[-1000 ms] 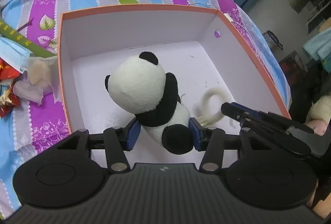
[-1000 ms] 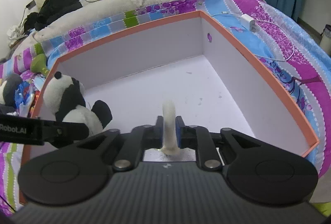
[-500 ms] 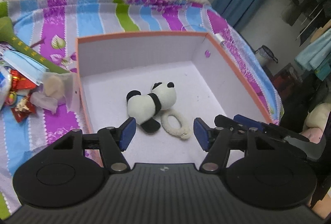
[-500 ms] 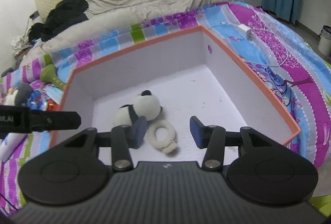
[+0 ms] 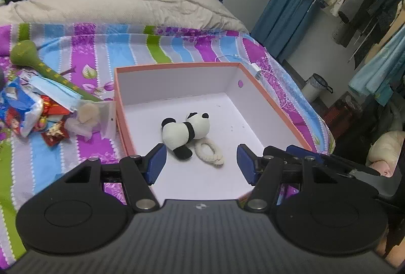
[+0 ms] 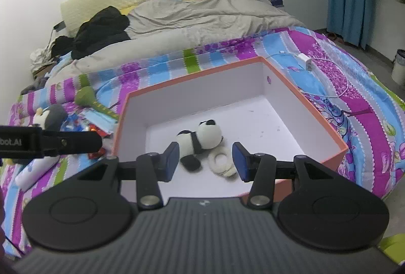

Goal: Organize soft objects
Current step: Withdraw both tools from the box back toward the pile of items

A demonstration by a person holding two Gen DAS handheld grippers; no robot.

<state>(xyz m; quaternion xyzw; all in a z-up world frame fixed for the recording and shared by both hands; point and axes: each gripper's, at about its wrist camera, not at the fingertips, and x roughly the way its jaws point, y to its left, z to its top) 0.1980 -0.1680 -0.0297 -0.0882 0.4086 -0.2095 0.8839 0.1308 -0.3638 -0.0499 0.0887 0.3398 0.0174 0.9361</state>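
Note:
A small panda plush [image 5: 186,133] [image 6: 200,138] lies on its side on the white floor of an orange-rimmed box [image 5: 177,66] [image 6: 329,131]. A cream fabric ring [image 5: 208,151] [image 6: 221,163] rests against it. My left gripper [image 5: 201,163] hangs open above the box's near edge, with nothing between its blue pads. My right gripper [image 6: 205,160] is likewise open and empty, raised over the same near edge. The left gripper's arm shows at the left edge of the right wrist view.
The box sits on a striped purple-blue bedspread [image 5: 76,46]. Left of it lie a green plush stick [image 5: 38,63], a blue mask, wrappers and a grey plush [image 6: 52,117]. A white charger and cable [image 6: 307,61] lie to the right. A grey duvet [image 6: 202,18] is behind.
The left gripper let go of the panda and the right let go of the ring; both now lie in the box. Both grippers opened and rose back away from the box.

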